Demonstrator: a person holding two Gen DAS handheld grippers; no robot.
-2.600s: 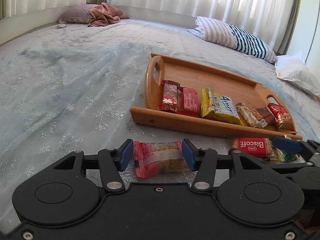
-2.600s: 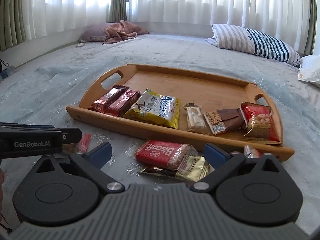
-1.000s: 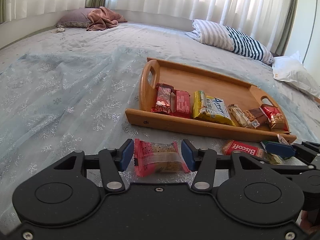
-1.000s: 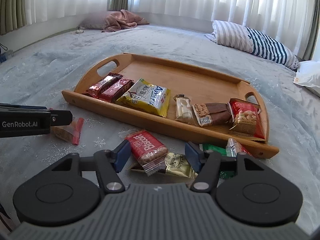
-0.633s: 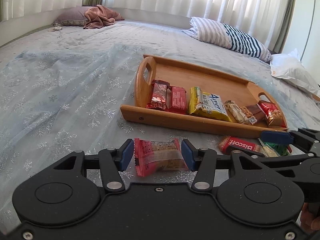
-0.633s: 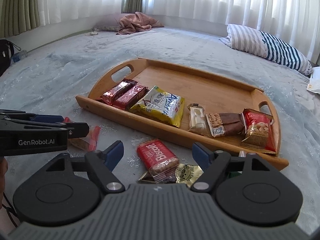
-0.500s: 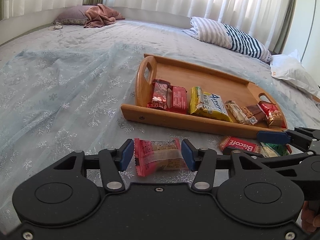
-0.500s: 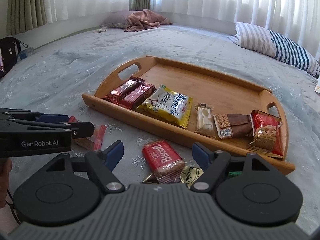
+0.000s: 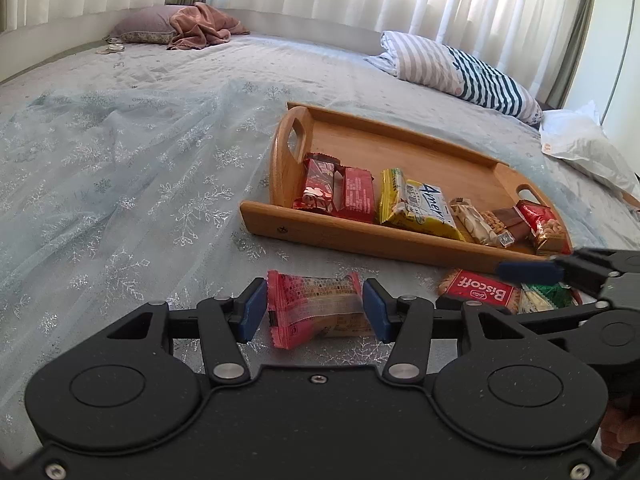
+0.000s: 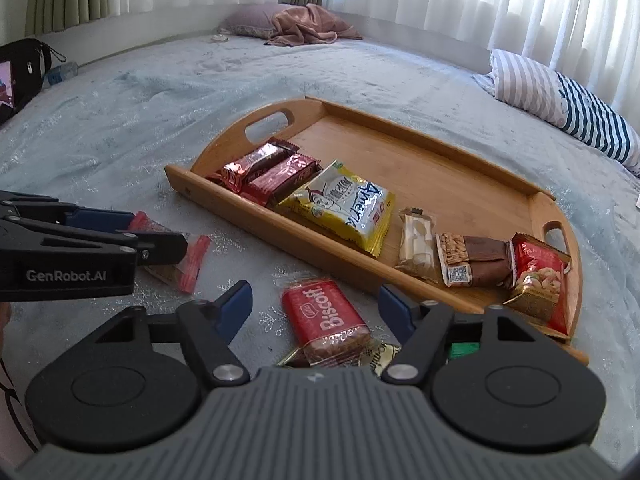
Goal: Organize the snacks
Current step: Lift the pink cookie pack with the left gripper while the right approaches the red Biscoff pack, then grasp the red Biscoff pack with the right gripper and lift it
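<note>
My left gripper (image 9: 314,302) is shut on a pink-red snack packet (image 9: 320,308), both blue pads against its ends, low over the bedspread. The same packet (image 10: 192,256) shows at that gripper's tips in the right wrist view. My right gripper (image 10: 316,304) straddles a red Biscoff packet (image 10: 324,316) lying on the bed; its jaws are closing and the pads stand clear of the wrapper. A gold packet (image 10: 382,354) and a green one (image 10: 462,350) lie under and beside the Biscoff. The wooden tray (image 10: 256,222) beyond holds a row of several snacks along its near wall.
The tray's (image 9: 360,236) far half is bare wood. A striped pillow (image 9: 460,68) lies behind it, a white bag (image 9: 580,152) at the far right, a pink blanket on a pillow (image 9: 200,28) at the far left. A dark bag (image 10: 20,76) sits at the bed's left edge.
The right gripper's jaws widened, then narrowed, and its view rolled and shifted so the Biscoff packet sits between them. The left gripper keeps the pink packet in the same place.
</note>
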